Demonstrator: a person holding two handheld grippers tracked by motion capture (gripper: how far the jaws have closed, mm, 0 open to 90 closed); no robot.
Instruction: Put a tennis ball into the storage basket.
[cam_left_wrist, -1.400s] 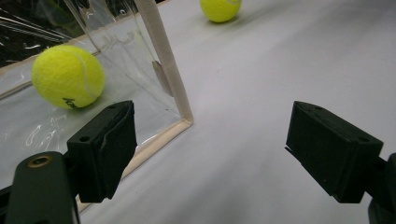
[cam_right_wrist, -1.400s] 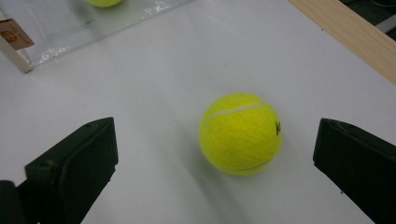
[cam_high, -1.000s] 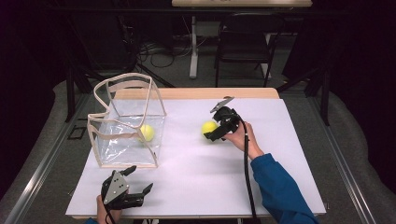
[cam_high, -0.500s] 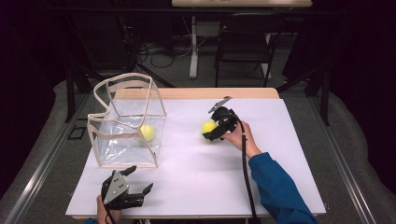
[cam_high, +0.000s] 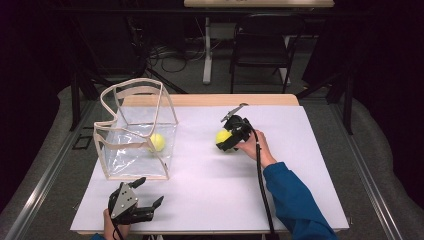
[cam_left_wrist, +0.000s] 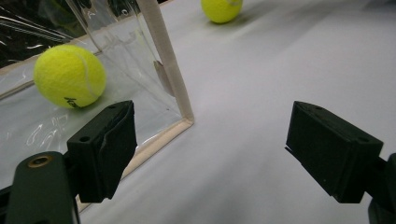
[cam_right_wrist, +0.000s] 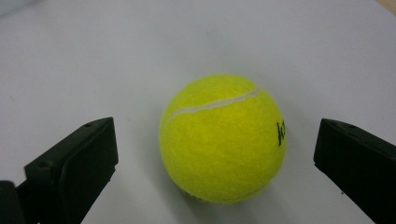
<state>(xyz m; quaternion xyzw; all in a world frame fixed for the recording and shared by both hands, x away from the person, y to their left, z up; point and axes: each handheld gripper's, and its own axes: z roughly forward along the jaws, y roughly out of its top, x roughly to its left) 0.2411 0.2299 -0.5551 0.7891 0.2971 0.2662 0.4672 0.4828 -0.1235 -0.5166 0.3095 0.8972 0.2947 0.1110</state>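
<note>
At the left of the table stands a clear bag (cam_high: 135, 135) with tan edging, upright, its open mouth facing up; a tennis ball inside (cam_high: 157, 142) lies on its floor toward the right wall. Near the front edge, just in front of the bag, the left gripper (cam_high: 148, 194) rests low over the surface, jaws spread wide and holding nothing, aimed toward the bag's near right corner.

Right of centre, the loose tennis ball (cam_high: 223, 136) sits on the sheet, well apart from the bag. Being round, it has no long axis; in the right gripper view its white seam runs across the upper face, rising to the right, with black lettering on its right flank. The right gripper (cam_high: 225, 141) straddles this ball, jaws wide, one on each side, neither touching it.

The surface is a white sheet (cam_high: 300, 180) over a wooden table (cam_high: 210, 100). Beyond lie a dark room, a black chair (cam_high: 260, 45) and floor cables (cam_high: 165, 52).
</note>
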